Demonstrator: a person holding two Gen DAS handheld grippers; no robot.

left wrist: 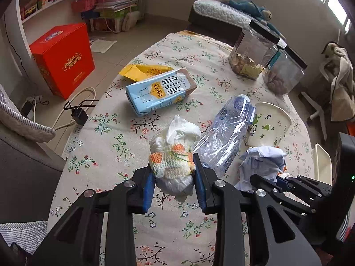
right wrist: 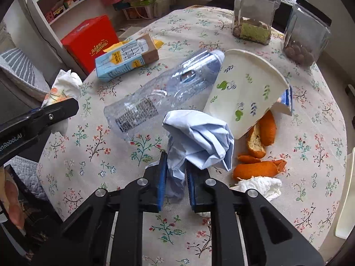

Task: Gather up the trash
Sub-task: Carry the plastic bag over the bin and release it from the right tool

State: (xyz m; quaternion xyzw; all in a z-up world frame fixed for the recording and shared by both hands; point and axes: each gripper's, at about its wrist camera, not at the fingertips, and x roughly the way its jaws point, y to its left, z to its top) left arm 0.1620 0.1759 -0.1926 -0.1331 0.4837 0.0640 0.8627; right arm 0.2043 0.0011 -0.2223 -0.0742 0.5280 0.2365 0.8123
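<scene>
Up front in the left wrist view, the left gripper (left wrist: 173, 173) is closed on a printed tissue wad (left wrist: 173, 155), pinched between its blue pads above the tabletop (left wrist: 106, 146). Just right of it lies a crushed bottle (left wrist: 226, 133), then a paper cup (left wrist: 268, 126); a milk carton (left wrist: 159, 90) lies farther off. The right gripper (left wrist: 275, 180) shows at lower right, against a blue paper wad (left wrist: 261, 164).

From the right wrist view, the right gripper (right wrist: 175, 173) is nearly closed, clamping the blue paper wad (right wrist: 199, 139) by its lower end. Orange peels (right wrist: 257, 150) and a white tissue (right wrist: 259, 186) lie just right, beside the tipped cup (right wrist: 244, 90).
</scene>
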